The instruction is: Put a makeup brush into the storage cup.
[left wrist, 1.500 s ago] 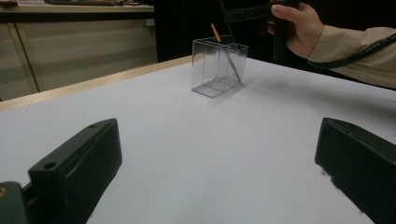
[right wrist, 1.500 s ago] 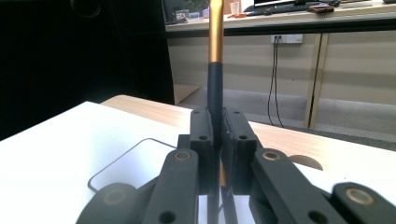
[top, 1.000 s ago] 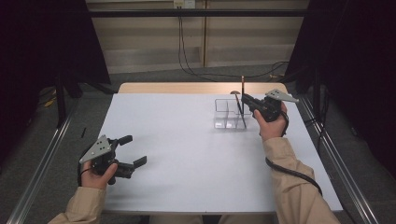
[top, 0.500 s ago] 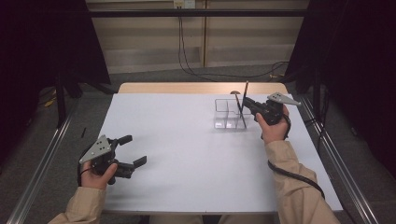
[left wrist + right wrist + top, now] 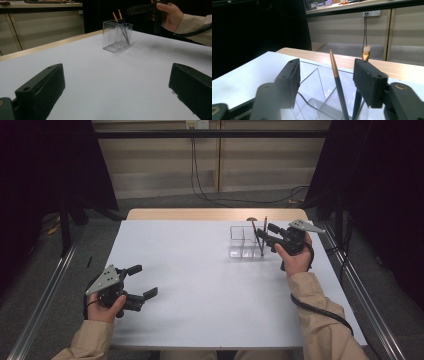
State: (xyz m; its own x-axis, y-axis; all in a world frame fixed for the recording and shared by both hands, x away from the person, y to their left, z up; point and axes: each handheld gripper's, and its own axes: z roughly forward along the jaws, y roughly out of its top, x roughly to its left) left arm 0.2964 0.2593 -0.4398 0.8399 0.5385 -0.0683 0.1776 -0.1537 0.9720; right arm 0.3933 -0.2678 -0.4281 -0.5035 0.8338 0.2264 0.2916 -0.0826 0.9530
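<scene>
High view: a white table [image 5: 210, 285] is seen from above, with a bare wooden strip along its far edge. On its far right part a clear plastic organizer [image 5: 245, 241], divided into compartments, is set upright. Two brushes are stood in its right-hand compartment, leaning slightly: a dark-handled brush with a tan pointed end [image 5: 335, 75] and, just behind it, a second brush [image 5: 365, 56] with a pale flat tip.

The right gripper [image 5: 264, 239] is held at the organizer's right side, level with the brush handles. In the right gripper view its jaws are seen parted, one on either side of the pointed brush, which is touched by neither pad; nothing is gripped.

The left gripper [image 5: 142, 281] is held low over the near left part of the table, well apart from the organizer. Its jaws are spread wide, and nothing is held between them; bare tabletop is seen in the gap.
</scene>
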